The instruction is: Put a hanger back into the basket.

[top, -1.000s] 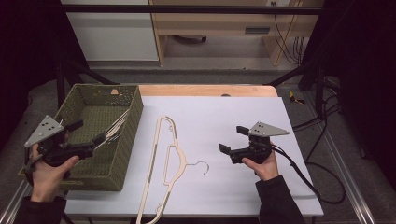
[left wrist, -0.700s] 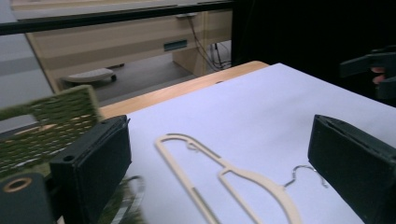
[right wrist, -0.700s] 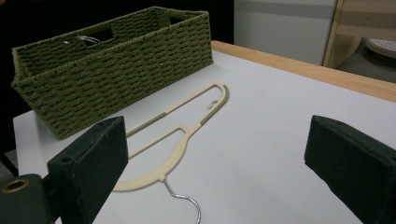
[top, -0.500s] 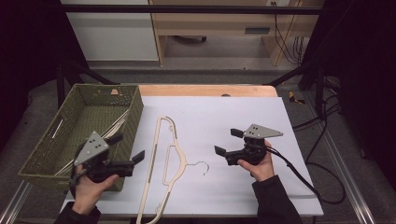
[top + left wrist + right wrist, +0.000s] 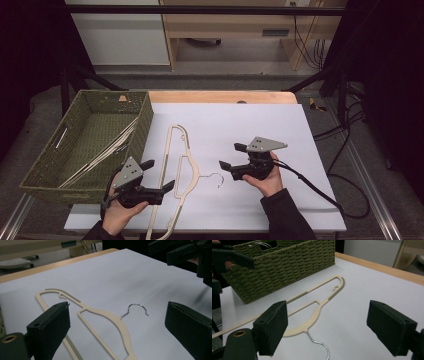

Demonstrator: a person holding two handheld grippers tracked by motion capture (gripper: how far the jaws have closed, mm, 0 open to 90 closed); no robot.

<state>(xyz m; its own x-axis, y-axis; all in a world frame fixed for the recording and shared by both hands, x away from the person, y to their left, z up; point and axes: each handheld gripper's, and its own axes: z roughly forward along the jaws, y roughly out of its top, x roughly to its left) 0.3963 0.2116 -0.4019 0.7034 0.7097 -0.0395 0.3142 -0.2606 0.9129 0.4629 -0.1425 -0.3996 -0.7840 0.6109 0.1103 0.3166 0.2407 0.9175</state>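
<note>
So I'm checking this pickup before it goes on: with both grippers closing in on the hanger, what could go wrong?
The hanger lies flat on the table, so open jaws may slide over it or push it away. The right gripper faces the thin wire hook, which could slip or twist in a pinch. The left gripper works close beside the basket and could bump it.

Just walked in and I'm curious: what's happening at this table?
A person holds a gripper in each hand over a cream hanger lying flat on the white table. The left gripper is at the hanger's edge, jaws open. The right gripper, jaws just closing a little with nothing between them, faces its metal hook. More hangers lie in the basket.
</note>
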